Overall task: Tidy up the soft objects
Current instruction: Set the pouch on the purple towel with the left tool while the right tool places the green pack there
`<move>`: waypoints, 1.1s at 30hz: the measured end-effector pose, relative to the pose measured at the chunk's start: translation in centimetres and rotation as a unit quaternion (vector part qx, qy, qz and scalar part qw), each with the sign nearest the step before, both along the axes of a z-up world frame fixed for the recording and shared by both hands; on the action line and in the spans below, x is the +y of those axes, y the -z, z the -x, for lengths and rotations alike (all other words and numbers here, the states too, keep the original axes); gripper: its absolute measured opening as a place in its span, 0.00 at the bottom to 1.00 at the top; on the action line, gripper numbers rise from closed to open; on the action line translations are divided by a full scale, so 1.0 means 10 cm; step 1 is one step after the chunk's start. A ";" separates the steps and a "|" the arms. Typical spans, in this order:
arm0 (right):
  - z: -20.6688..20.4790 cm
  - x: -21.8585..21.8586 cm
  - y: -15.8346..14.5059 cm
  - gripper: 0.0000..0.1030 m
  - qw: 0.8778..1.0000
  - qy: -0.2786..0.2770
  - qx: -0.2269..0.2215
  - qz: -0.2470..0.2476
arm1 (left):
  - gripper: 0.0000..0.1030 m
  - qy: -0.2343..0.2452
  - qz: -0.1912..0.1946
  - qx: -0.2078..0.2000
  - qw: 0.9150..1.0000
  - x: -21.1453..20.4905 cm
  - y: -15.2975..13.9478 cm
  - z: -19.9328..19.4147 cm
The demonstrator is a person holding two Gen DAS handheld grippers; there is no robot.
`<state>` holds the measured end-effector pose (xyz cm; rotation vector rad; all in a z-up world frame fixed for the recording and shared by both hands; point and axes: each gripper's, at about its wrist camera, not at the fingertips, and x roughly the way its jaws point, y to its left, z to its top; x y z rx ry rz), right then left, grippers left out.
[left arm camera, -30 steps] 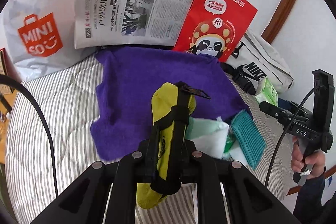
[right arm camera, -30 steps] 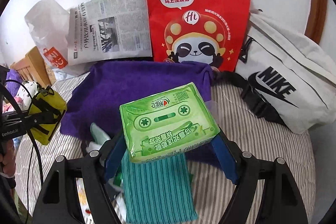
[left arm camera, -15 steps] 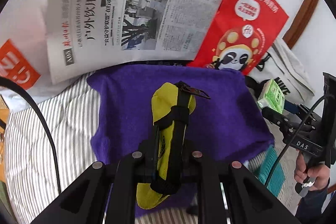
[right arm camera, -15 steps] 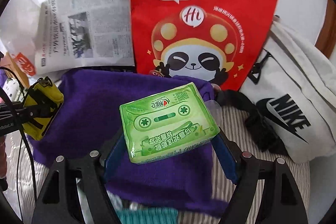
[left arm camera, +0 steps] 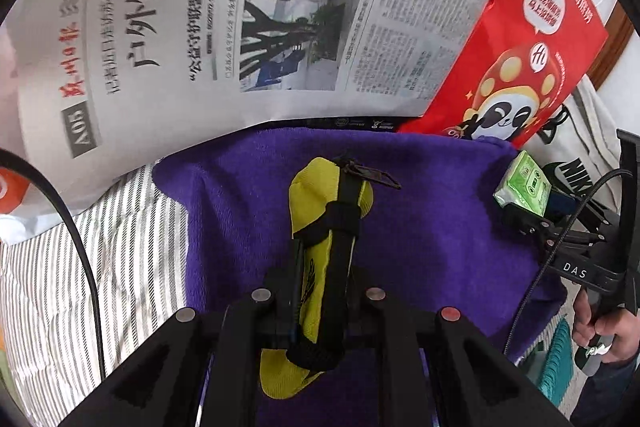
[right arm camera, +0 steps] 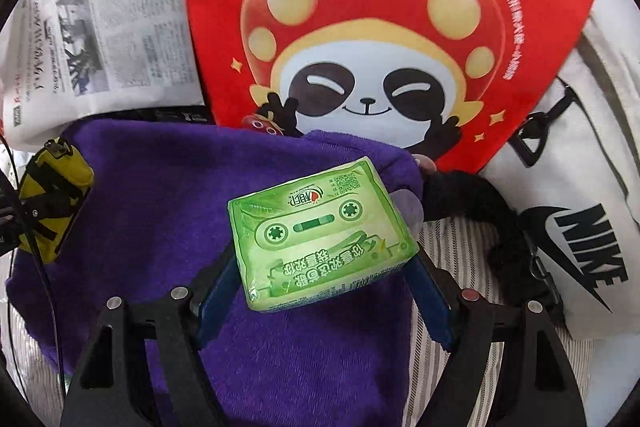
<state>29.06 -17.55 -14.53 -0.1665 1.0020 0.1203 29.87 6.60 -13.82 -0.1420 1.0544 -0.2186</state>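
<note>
Left fingers: squeezed nearly together on the yellow pouch (left arm camera: 320, 247), and the left gripper (left arm camera: 320, 291) holds it lengthwise, black straps wrapped round it, a small metal clip at its far tip.
Right fingers: spread wide and clamped on the green tissue pack (right arm camera: 320, 227), blue pads pressing its two short ends; the right gripper (right arm camera: 324, 287) has it tilted up toward the camera.
Where the pouch hangs: above the purple towel (left arm camera: 440, 227), apart from it as far as the left view tells.
Where the tissue pack hangs: over the far right corner of that towel, just in front of the red bag (right arm camera: 400, 27).
Red bag: stands upright behind the towel; what is inside cannot be seen.
White bag: a pale sling bag (right arm camera: 580, 187) lies at the right on the striped bedding (left arm camera: 120, 267), black strap curling toward the towel; contents hidden.
Newspaper: a newspaper (left arm camera: 240, 7) leans upright at the back left.
Writing, red bag: "Hi" in a white speech bubble above a cartoon panda in a mushroom cap.
Writing, white bag: "NIKE" with the swoosh, in black.
Writing, tissue pack: a cassette-tape drawing, Chinese characters upside down, a small QR code.
Writing, newspaper: large Chinese headline, red masthead, page tag "A05".
Writing, right gripper: "DAS" on its body in the left view.
Person: a hand (left arm camera: 608, 331) grips the right handle at the frame edge.
</note>
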 end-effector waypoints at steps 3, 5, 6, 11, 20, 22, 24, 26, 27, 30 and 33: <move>-0.05 0.03 0.04 0.77 1.000 -0.004 0.004 0.008 | 0.14 0.003 -0.003 0.003 1.000 -0.04 0.03 -0.07; -0.08 0.05 0.07 0.77 1.000 -0.010 0.010 0.012 | 0.14 0.000 -0.012 0.004 1.000 -0.06 0.05 -0.11; -0.10 0.06 0.09 0.77 1.000 -0.010 0.014 0.009 | 0.14 0.002 -0.015 0.004 1.000 -0.08 0.06 -0.12; -0.16 0.10 0.21 0.77 0.999 -0.022 0.037 0.015 | 0.16 0.002 -0.017 0.004 1.000 -0.12 0.13 -0.17; -0.23 0.15 0.30 0.83 0.997 -0.046 0.061 0.012 | 0.32 0.000 -0.018 0.017 1.000 -0.09 0.22 -0.13; -0.24 0.15 0.34 0.85 0.997 -0.051 0.064 0.010 | 0.37 -0.001 -0.023 0.020 1.000 -0.09 0.23 -0.12; -0.24 0.20 0.35 0.86 0.996 -0.052 0.065 0.014 | 0.43 -0.002 -0.028 0.024 0.999 -0.08 0.23 -0.11; -0.20 0.22 0.30 0.87 0.997 -0.050 0.062 0.022 | 0.48 -0.003 -0.033 0.025 0.999 -0.07 0.22 -0.08; -0.19 0.23 0.26 0.88 0.997 -0.050 0.059 0.024 | 0.49 -0.004 -0.035 0.025 0.999 -0.06 0.21 -0.05; -0.14 0.26 0.15 0.88 0.997 -0.048 0.052 0.020 | 0.55 -0.001 -0.037 0.025 0.999 -0.04 0.17 0.02; -0.06 0.24 0.04 0.88 0.998 -0.050 0.042 0.012 | 0.60 0.001 -0.049 0.024 0.999 -0.03 0.11 0.12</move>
